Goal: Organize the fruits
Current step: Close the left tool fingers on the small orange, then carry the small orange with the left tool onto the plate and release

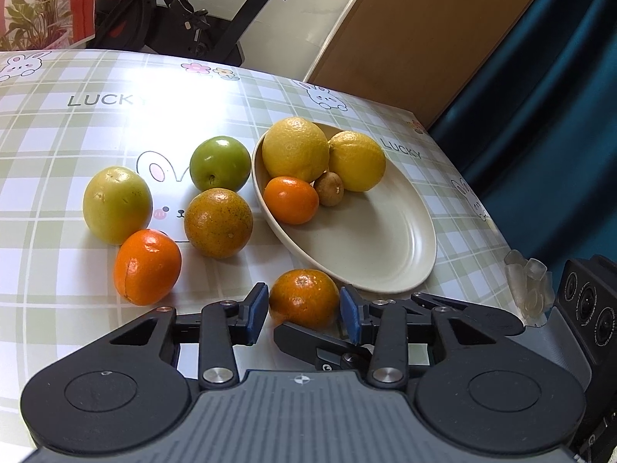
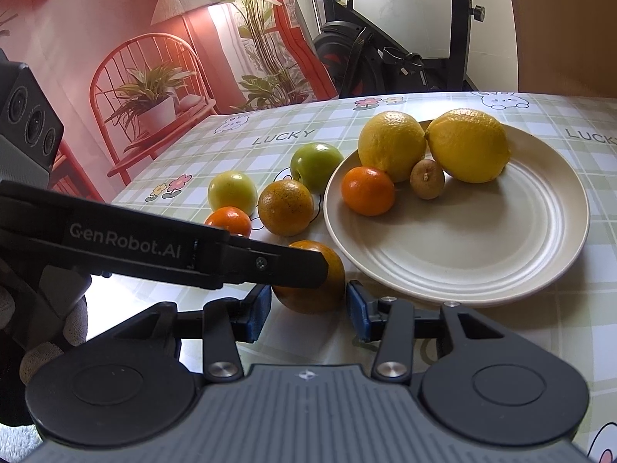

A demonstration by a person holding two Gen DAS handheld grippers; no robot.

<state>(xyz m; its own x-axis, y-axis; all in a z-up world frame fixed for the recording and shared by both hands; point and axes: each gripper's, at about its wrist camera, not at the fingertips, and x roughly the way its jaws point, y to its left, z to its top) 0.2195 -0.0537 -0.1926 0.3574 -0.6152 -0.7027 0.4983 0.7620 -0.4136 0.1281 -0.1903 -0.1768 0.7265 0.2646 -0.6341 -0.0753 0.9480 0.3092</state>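
With my left fingers (image 1: 304, 314) closed against the sides of the small orange tangerine (image 1: 302, 298) on the checked desk (image 1: 58, 123) and my right fingers (image 2: 308, 308) bracketing it unclamped, I'd squeeze gently, lift straight, and clear the cream plate (image 1: 385, 247) rim.

left tongs (image 1: 304, 310) flank a mandarin (image 1: 302, 298) beside the plate (image 1: 370, 239).

The desk (image 1: 77, 123), covered in a glossy green-and-white checked cloth printed with rabbits, flowers and "LUCKY", carries a cream oval ribbed plate (image 1: 385, 247). Just beside the plate, directly on the cloth, lie a green round fruit (image 1: 219, 163), a pale yellow-green round fruit (image 1: 117, 204), a speckled greenish-orange citrus (image 1: 218, 222), a bright orange mandarin (image 1: 147, 266) and another mandarin (image 1: 303, 298) nearest the plate's rim.
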